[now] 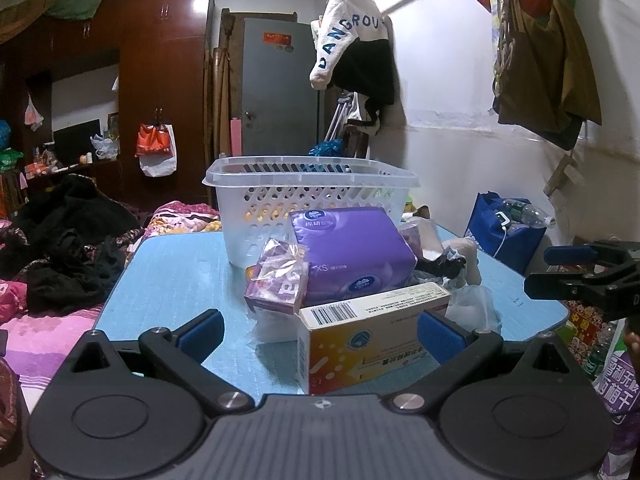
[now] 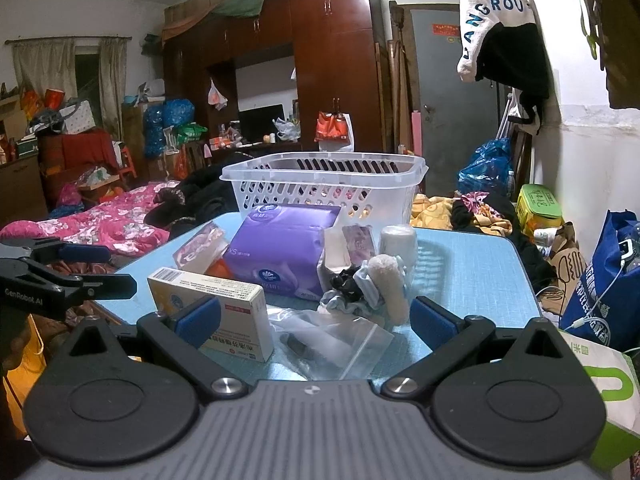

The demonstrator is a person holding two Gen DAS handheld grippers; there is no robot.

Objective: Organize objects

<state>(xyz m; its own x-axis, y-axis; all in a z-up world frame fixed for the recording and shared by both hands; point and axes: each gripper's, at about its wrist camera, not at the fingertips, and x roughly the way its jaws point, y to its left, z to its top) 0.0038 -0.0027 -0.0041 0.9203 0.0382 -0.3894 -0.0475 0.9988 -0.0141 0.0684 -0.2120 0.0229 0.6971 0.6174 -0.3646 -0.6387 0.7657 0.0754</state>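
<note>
Both grippers hung at the near edge of a blue table (image 1: 168,264), each with its blue-padded fingers spread wide and nothing between the pads. The left gripper (image 1: 320,334) faced a white and orange medicine box (image 1: 372,344) lying directly ahead of it, almost inside its span: the barcoded end pointed near and left, and the box's long axis ran away to the far right, so the right finger sat just beside the box's long side while the left finger stood well clear of it. By my reading, that made the left gripper the nearer tool for this box, and a clean pinch across its narrow width would have called for turning the fingers to square with that slanted axis. Behind the box lay a purple tissue pack (image 1: 352,256), with a small purple crinkled packet (image 1: 278,282) leaning at its left, and farther still stood the clear slotted basket (image 1: 312,196), upright and apparently the place for these things. The right gripper (image 2: 314,322) looked over a clear zip bag (image 2: 332,340) lying flat just ahead, with a heap of black and pale cloth bits and a fuzzy cream roll (image 2: 390,280) beyond it; the medicine box (image 2: 212,304) lay by its left finger. Nothing appeared to have been put in the basket yet, though its floor was partly hidden.
</note>
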